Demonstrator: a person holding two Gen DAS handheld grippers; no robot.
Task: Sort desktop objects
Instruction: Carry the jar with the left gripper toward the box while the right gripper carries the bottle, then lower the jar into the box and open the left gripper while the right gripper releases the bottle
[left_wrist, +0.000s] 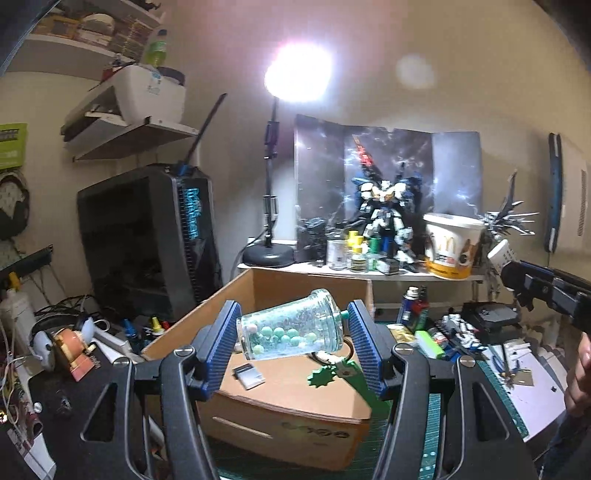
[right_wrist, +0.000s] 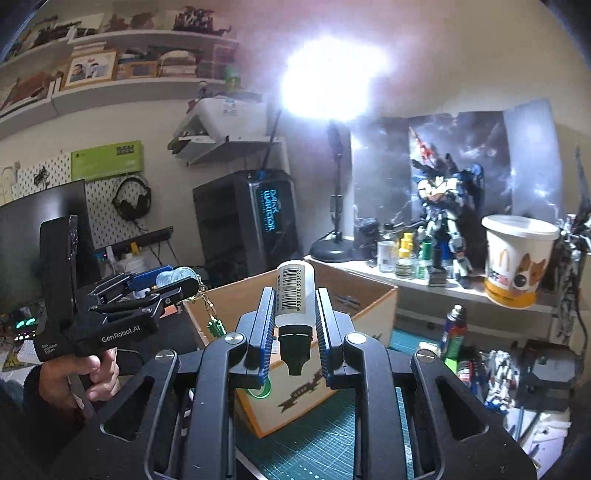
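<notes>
Both tongs loaded above box rim (left_wrist: 306, 275); jar (left_wrist: 291, 325); bottle (right_wrist: 295, 291)

left gripper (left_wrist: 291, 326) jaws clamped half-wide; right gripper (right_wrist: 295, 321) jaws clamped narrow

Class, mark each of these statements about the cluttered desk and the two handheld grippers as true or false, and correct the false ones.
1. The left gripper holds a clear jar with pale balls inside. True.
2. The right gripper is empty. False: it grips a white bottle with a barcode.
3. The bottle's black cap points toward the camera. True.
4. The cardboard box is sealed shut. False: its top is open.
5. A toy robot figure stands on the shelf behind the box. True.
6. The desk lamp is off. False: it shines brightly.
</notes>
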